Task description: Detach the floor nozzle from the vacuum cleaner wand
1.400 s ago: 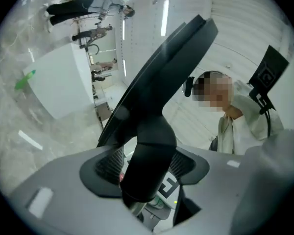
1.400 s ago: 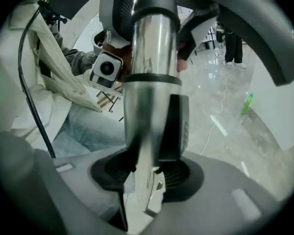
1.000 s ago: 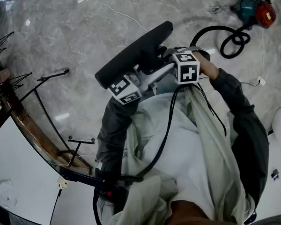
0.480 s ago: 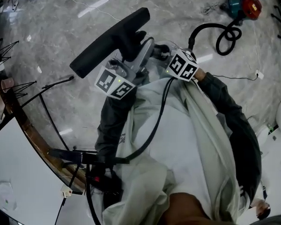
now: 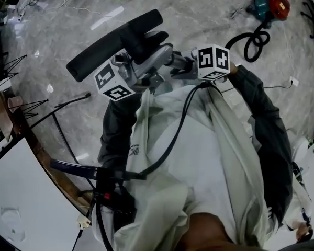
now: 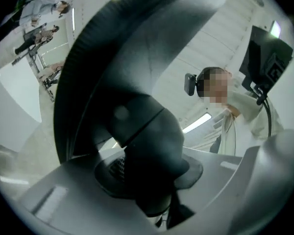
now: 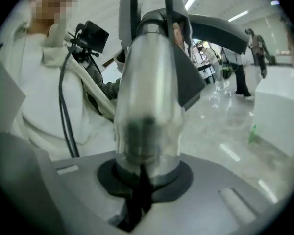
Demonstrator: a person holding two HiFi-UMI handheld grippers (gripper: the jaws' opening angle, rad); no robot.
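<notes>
The black floor nozzle (image 5: 112,43) is held up above the floor at the upper left of the head view, still joined to the silver wand (image 5: 159,60). My left gripper (image 5: 137,67) grips the nozzle's black neck (image 6: 147,141). Its jaws have just been opening a little, with the neck still pressed between the pads. My right gripper (image 5: 186,64) has just been closing, and in the right gripper view its jaws (image 7: 144,177) now clamp the silver wand tube (image 7: 149,97).
A red and teal vacuum body (image 5: 272,4) with a coiled black hose (image 5: 254,41) lies on the marble floor at the upper right. Black stands (image 5: 68,95) and a white table (image 5: 21,203) are on the left. Other people (image 7: 242,75) stand further off.
Both grippers, with the nozzle and wand, have risen and shifted left in the head view. The nozzle bar now sits further up and left.
</notes>
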